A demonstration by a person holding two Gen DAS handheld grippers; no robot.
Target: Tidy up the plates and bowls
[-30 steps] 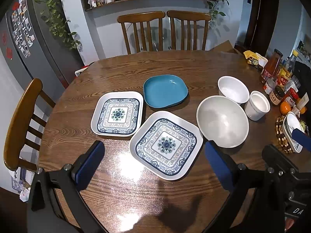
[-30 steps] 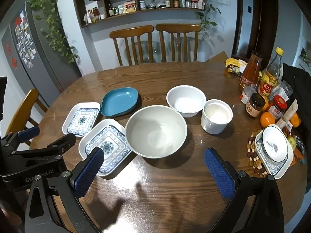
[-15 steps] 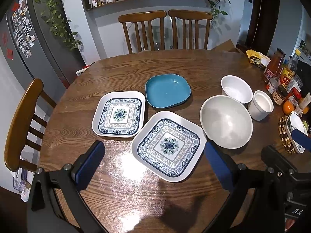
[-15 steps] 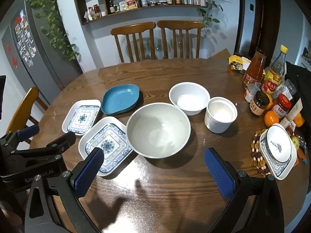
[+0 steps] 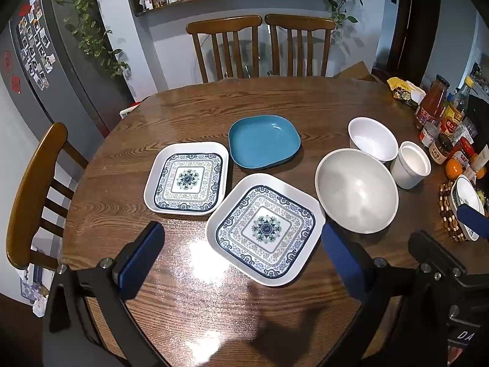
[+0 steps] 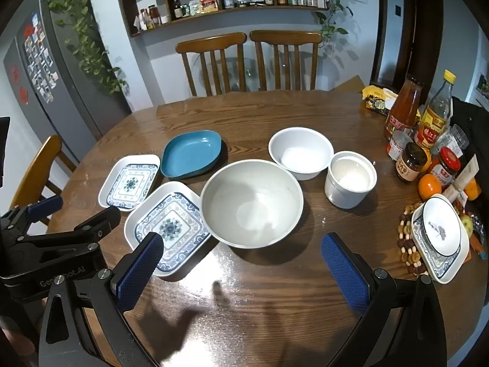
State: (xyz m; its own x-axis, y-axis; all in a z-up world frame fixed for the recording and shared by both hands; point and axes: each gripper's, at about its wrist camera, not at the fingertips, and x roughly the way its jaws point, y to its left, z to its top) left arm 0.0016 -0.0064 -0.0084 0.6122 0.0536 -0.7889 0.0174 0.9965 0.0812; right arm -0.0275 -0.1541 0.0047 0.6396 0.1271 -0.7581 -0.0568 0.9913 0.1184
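Both grippers are easing forward over the table compared with a second ago, so the dishes are sitting slightly nearer and lower in each view; nothing on the wood has shifted. The left gripper (image 5: pixel 241 255) is hovering with its blue pads spread wide and empty, bracketing the near corner of the larger patterned square plate (image 5: pixel 265 228). The right gripper (image 6: pixel 241 263) is likewise hanging released, holding nothing, its pads framing the near rim of the large white bowl (image 6: pixel 252 203).

Nothing is stacked yet, so the step in hand looks like a first approach. A sound way to do it is probably to bring one pad under the plate's raised lip and the other over it, pinching at a straight edge rather than a rounded corner, since the glaze is looking slick and the table (image 5: pixel 275 101) is glossy enough to let a dish slide.

Beyond the near plate, the smaller patterned square plate (image 5: pixel 187 182) is lying just beside it, and the teal square dish (image 5: pixel 264 141) is resting farther back, plain and shallow with soft corners. To the right, the large bowl is sitting with thin, steep walls; behind it are standing the smaller white bowl (image 6: pixel 301 153) and a straight-sided white ceramic cup (image 6: pixel 351 182), all smooth and round. Nesting by size seems the natural order.
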